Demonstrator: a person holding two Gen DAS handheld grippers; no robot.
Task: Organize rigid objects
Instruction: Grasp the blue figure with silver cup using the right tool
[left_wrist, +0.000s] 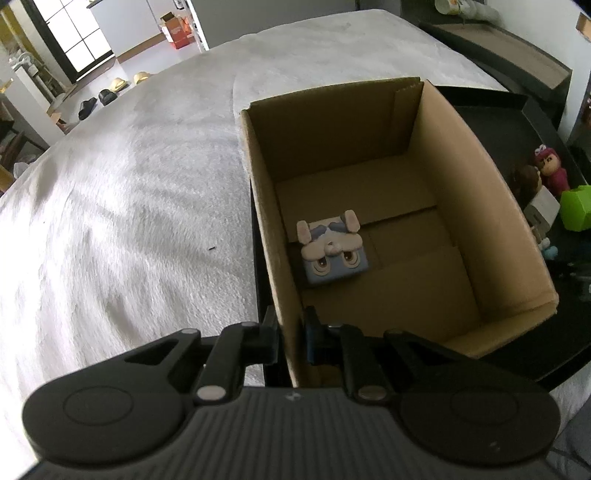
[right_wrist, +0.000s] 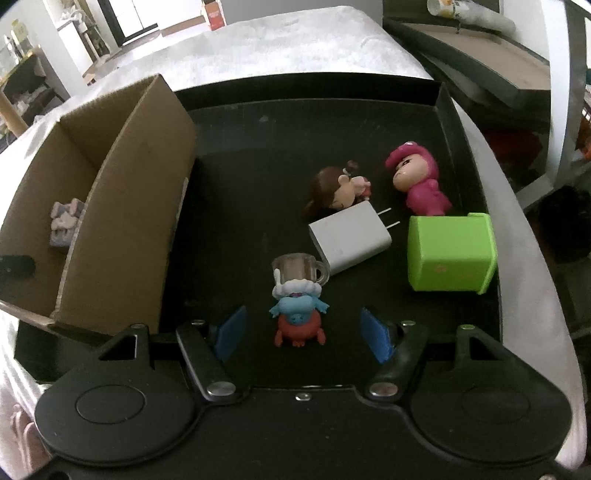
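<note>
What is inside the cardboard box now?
The cardboard box holds one blue block toy with an animal face. The near corner of its floor is hidden behind the left gripper.

**What we cannot make out**

From the left wrist, the cardboard box (left_wrist: 369, 206) hides most of the black tray (left_wrist: 517, 122), and the picture's right edge cuts off the green block (left_wrist: 576, 210) and the toys beside it. From the right wrist, the box wall covers most of the small toy (right_wrist: 65, 221) inside, so we cannot read its shape. The pale print on the green block's side is too blurred for us to read. Background shelves are too small to identify.
</note>
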